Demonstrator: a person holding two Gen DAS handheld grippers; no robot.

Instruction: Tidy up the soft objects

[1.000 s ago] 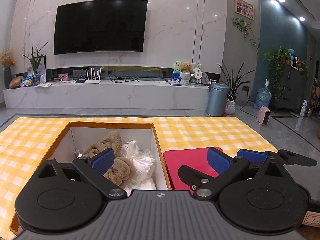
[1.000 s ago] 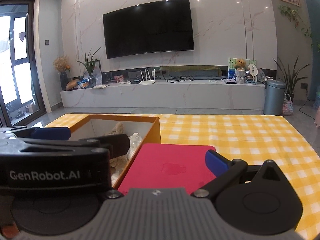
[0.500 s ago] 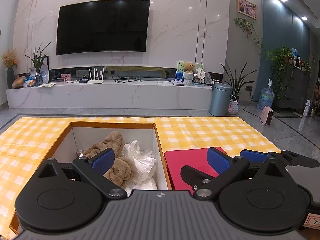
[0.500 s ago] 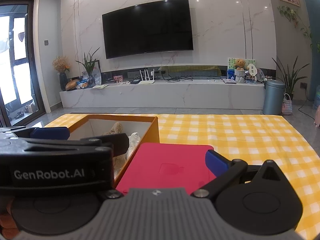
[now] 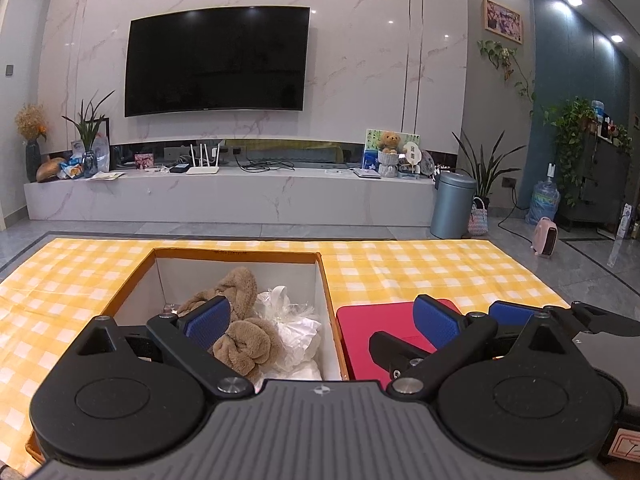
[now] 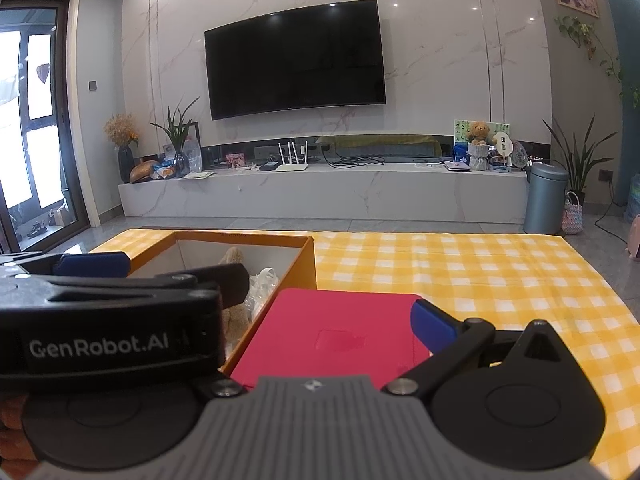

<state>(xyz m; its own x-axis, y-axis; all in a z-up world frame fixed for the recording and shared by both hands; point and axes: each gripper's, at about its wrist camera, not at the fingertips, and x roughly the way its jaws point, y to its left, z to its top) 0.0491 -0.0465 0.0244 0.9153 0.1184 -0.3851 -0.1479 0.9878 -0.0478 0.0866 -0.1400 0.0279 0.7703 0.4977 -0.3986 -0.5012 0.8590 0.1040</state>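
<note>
Brown plush toy [image 5: 240, 344] and white plastic [image 5: 296, 324] inside orange box [image 5: 240, 253]; both grippers' jaws spread, empty.

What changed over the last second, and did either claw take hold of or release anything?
Almost nothing. Both views shift slightly, so the claws drifted a little. Left claw and right claw stay open and empty. The brown plush and white plastic lie unmoved in the orange box, the red pad beside it.
</note>
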